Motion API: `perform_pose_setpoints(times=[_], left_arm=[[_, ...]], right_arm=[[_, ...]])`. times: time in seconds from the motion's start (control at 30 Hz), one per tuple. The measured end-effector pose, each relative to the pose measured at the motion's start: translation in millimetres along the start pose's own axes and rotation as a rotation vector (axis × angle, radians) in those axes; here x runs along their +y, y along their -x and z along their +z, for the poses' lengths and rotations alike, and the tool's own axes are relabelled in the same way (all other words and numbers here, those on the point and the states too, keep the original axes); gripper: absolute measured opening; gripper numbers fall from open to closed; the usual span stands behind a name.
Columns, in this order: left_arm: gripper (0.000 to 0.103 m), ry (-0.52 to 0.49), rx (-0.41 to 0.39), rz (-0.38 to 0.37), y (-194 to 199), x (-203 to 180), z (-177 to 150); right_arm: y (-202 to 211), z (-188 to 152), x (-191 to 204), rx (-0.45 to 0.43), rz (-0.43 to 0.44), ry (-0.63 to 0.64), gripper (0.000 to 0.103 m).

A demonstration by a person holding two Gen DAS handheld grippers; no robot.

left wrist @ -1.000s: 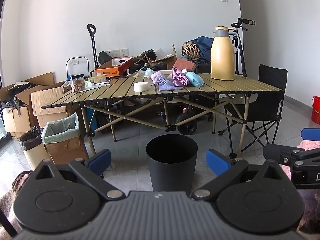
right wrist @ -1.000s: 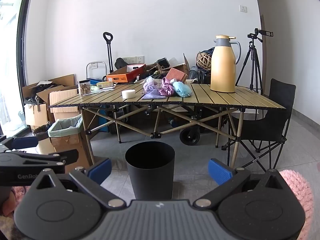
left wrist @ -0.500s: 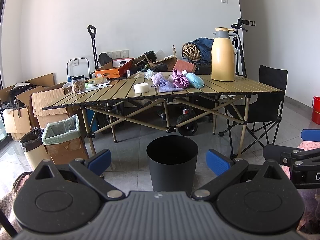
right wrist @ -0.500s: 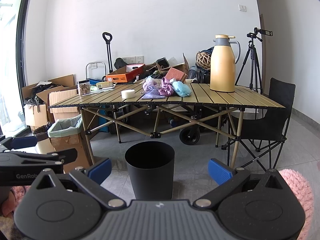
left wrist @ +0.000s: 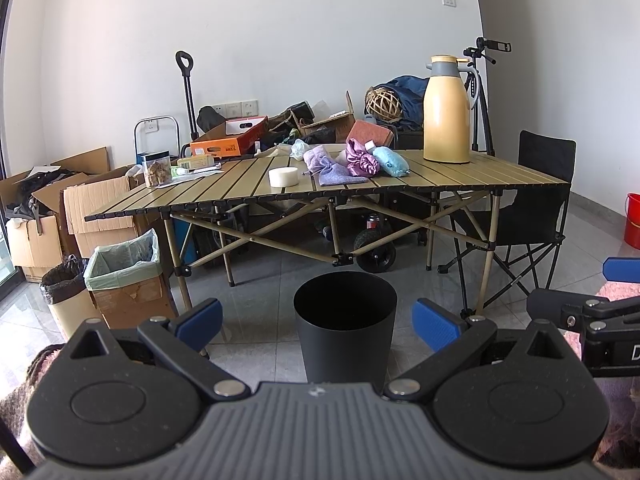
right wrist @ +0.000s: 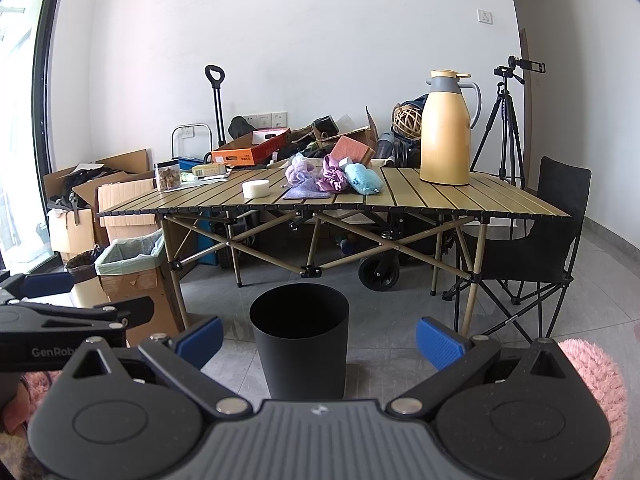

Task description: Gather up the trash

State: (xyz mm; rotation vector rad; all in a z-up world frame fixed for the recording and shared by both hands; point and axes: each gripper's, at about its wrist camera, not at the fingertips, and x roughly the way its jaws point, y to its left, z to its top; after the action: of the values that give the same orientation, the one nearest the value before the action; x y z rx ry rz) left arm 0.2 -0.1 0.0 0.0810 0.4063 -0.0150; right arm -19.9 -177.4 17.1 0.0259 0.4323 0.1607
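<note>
Both the left gripper [left wrist: 316,318] and right gripper [right wrist: 318,338] hang with jaws spread, holding nothing. The black bin [left wrist: 345,326] stands on the floor before the table's [left wrist: 480,178] front edge. Only the left view shows a red bucket [left wrist: 632,220]; only the right shows the window [right wrist: 20,120].

left wrist: low, faces table [left wrist: 440,178] | right wrist: same | shared: bin [right wrist: 299,344]

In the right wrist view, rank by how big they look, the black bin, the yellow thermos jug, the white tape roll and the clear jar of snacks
1. black bin, partly because it is nearest
2. yellow thermos jug
3. clear jar of snacks and white tape roll: too alike to rank
</note>
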Motion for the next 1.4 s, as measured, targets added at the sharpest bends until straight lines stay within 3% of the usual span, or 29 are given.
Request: perform_pose_setpoints(times=[1.4], left_arm=[[0.103, -0.003, -0.007, 0.001, 0.8, 1.3, 4.8]], right_arm=[[-1.2, 1.8, -2.0, 0.001, -0.001, -0.004, 0.103]])
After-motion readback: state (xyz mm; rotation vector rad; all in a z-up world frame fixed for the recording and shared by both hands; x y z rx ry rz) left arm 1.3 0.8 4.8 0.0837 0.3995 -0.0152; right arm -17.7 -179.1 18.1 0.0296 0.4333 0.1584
